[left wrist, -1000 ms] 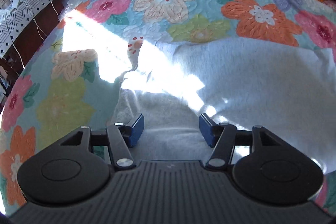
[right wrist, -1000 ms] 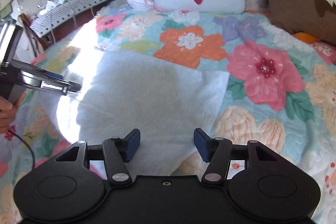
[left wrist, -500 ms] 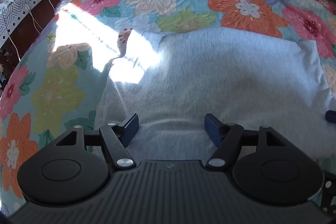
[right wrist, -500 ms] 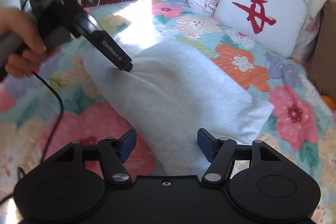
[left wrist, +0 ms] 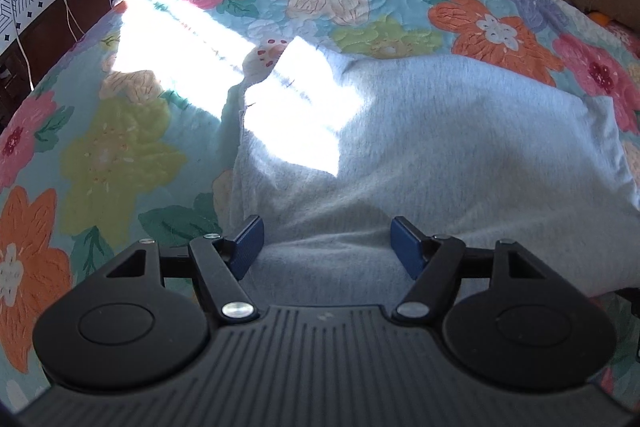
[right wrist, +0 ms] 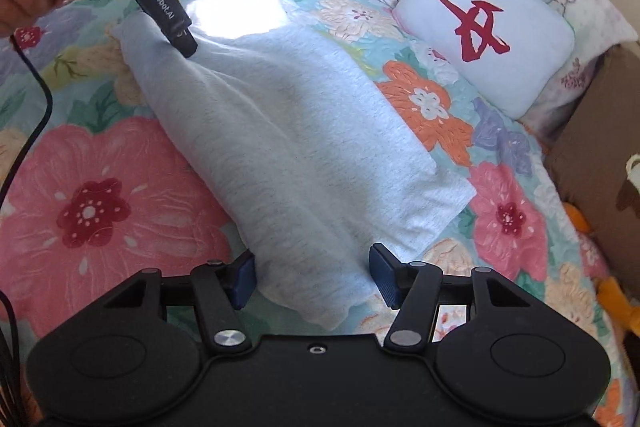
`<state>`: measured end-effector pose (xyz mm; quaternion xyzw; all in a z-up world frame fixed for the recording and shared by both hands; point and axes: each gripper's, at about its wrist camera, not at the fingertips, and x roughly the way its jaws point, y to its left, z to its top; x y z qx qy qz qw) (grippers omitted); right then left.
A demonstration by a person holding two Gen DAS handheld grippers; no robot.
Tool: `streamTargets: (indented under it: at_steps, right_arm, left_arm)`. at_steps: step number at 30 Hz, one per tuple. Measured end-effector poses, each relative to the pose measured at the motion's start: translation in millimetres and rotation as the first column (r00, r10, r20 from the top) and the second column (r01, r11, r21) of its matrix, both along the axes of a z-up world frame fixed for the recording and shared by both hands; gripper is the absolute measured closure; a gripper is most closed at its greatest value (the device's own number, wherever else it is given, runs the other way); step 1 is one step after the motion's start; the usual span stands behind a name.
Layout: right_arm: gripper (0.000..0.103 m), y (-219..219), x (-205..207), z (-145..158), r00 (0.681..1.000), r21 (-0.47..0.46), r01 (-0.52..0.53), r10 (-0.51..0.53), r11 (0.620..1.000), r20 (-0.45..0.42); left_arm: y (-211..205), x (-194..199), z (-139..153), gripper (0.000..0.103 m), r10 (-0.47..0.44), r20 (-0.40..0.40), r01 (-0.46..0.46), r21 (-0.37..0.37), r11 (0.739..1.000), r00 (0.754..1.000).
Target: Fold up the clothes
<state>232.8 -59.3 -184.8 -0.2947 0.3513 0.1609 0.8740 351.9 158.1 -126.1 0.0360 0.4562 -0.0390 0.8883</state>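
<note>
Our right gripper (right wrist: pixel 310 277) is closing with the grey garment (right wrist: pixel 288 147) between its jaws, the left gripper (left wrist: pixel 326 243) wide over it mid-bed (right wrist: pixel 100 187). We'd guess a one-layer pinch wrecks the fold.

Light grey knit garment (right wrist: pixel 288 147), folded flat, lengthwise on floral bedspread, partly sunlit.

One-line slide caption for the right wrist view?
Right gripper, jaws closing around the grey garment's near end, while the left gripper touches its far corner on the floral quilt.
</note>
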Motion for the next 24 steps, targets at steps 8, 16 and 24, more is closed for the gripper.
streamTargets:
  at_steps: [8,16,24]
  right_arm:
    - [0.037,53,-11,7,0.974,-0.027,-0.207,0.208,0.978,0.087]
    - [0.04,92,38,-32,0.979,-0.11,-0.165,0.177,0.98,0.105]
    - [0.083,76,60,35,0.982,0.261,0.022,-0.069,0.965,0.175]
  left_arm:
    - [9,12,2,0.032,0.002,-0.013,-0.003,-0.081,0.997,1.0]
    - [32,23,0,0.032,0.051,-0.046,-0.061,-0.231,0.971,0.998]
    - [49,17,1,0.032,0.083,-0.074,-0.107,-0.447,0.888,0.994]
